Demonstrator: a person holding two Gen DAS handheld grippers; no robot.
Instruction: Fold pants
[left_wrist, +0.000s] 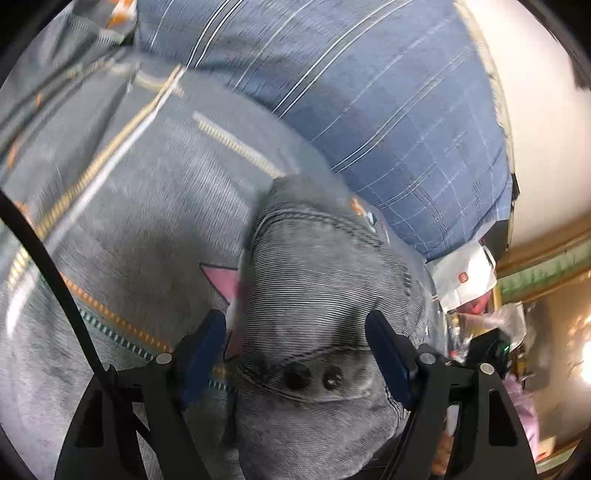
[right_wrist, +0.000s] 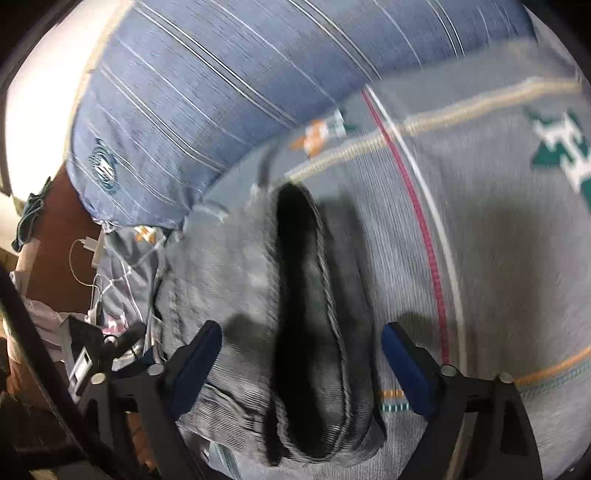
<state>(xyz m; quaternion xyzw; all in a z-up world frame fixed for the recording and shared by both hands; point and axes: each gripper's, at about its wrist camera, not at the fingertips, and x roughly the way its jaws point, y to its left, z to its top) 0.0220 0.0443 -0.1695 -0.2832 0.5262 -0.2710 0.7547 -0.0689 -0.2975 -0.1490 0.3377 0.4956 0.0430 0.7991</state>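
Grey denim pants (left_wrist: 314, 266) lie bunched on a grey patterned bedspread (left_wrist: 129, 203). In the left wrist view the part with two dark rivets sits between the blue pads (left_wrist: 207, 347) of my left gripper (left_wrist: 297, 347). Its jaws stand wide, with a narrow gap showing at the left pad. In the right wrist view the pants (right_wrist: 240, 280) show a dark opening with a stitched hem. That hem lies between the spread fingers of my right gripper (right_wrist: 301, 354), and neither pad touches the cloth. Both views are blurred.
A blue striped pillow (left_wrist: 369, 92) (right_wrist: 203, 92) lies just beyond the pants. A white paper bag (left_wrist: 465, 280) and clutter sit off the bed's right edge. A white charger and cable (right_wrist: 86, 251) lie on a brown surface at the left.
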